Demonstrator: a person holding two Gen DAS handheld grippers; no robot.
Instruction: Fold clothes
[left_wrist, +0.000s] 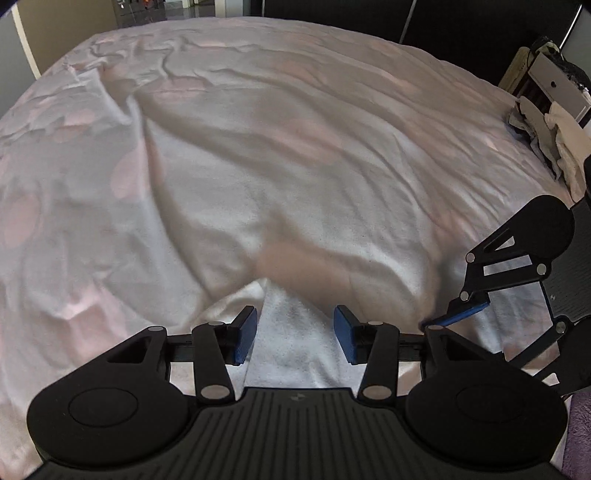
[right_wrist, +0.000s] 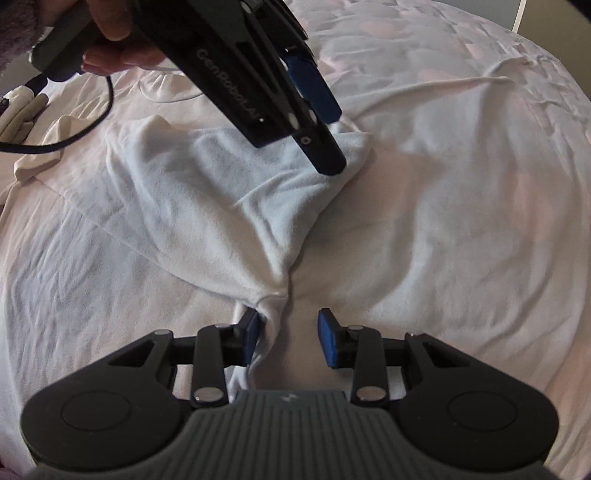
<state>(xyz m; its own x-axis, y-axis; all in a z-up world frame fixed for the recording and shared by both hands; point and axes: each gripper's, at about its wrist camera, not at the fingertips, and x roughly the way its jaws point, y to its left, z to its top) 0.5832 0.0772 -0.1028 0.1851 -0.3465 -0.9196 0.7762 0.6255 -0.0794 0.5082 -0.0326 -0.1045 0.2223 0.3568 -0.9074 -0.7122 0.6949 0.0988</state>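
Note:
A white shirt (right_wrist: 221, 192) lies on the bed, with one part folded over into a bunched ridge. Its neckline (right_wrist: 173, 88) shows at the far end. My right gripper (right_wrist: 290, 341) is open low over the cloth, and the gathered end of the fold rests against its left pad (right_wrist: 253, 338). My left gripper (left_wrist: 295, 334) is also open, with white cloth (left_wrist: 291, 332) lying between its blue pads. From the right wrist view the left gripper (right_wrist: 334, 133) points down at the fold's far corner, held by a hand (right_wrist: 110, 44). The right gripper (left_wrist: 439, 321) shows edge-on at the right.
The bedsheet (left_wrist: 295, 110) is white with pale pink dots and creased. A heap of clothes (left_wrist: 554, 140) lies at the bed's right edge beside a silver device (left_wrist: 554, 85). A cream garment (right_wrist: 40, 147) and a black cable (right_wrist: 74, 136) lie at the left.

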